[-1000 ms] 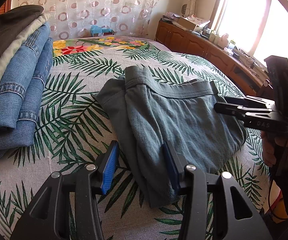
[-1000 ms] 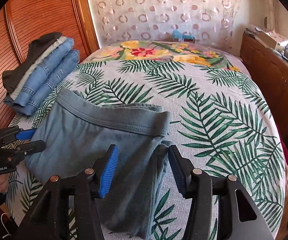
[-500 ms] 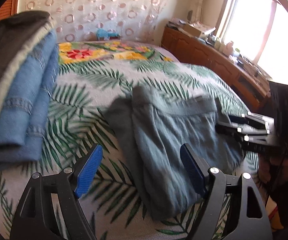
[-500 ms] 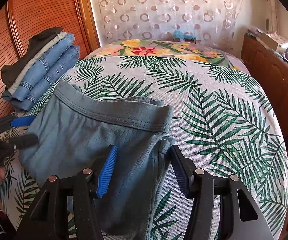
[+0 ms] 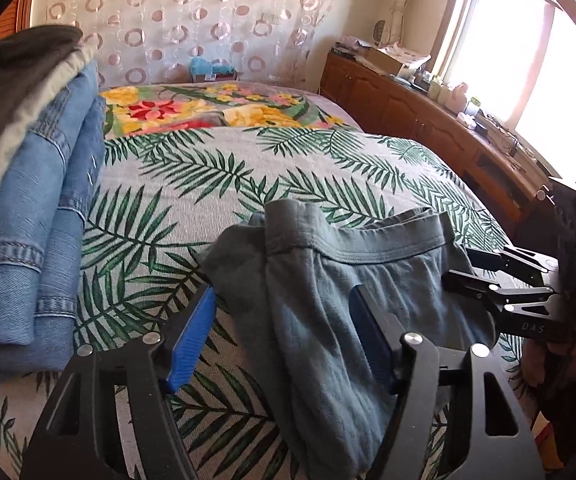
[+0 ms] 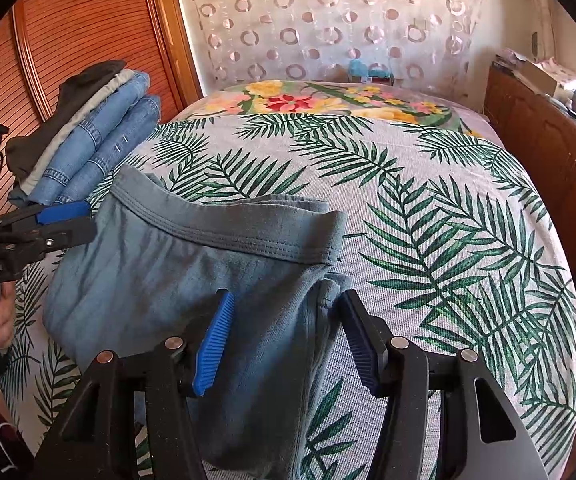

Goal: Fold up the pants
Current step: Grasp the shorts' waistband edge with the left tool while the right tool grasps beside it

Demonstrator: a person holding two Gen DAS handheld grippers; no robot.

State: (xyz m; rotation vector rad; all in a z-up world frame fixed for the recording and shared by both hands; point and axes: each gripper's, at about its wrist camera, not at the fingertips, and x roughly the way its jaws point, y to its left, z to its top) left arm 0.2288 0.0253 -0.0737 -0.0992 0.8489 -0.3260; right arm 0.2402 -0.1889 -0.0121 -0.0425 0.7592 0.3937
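Bed (image 5: 216, 184) with palm-print cover fills both views. Window (image 5: 528, 60), upper right: left view only. Slatted wooden panel (image 6: 80, 32), upper left: right view only. Folded grey-blue pants (image 6: 192, 280) lie centre-low. Left tool (image 5: 284, 336) closing, right tool (image 6: 284, 336) apart; both straddle cloth unclamped.

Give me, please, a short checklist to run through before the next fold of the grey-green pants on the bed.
1. Left gripper astride pants: ok; jaws closing, fabric between them.
2. Left pads pressing cloth: not ok.
3. Right gripper over the other side edge: ok; jaws apart.
4. Right grip on fabric: not ok.
5. Bedspread beyond waistband bare: ok.
6. Folded stack apart from the pants: ok.
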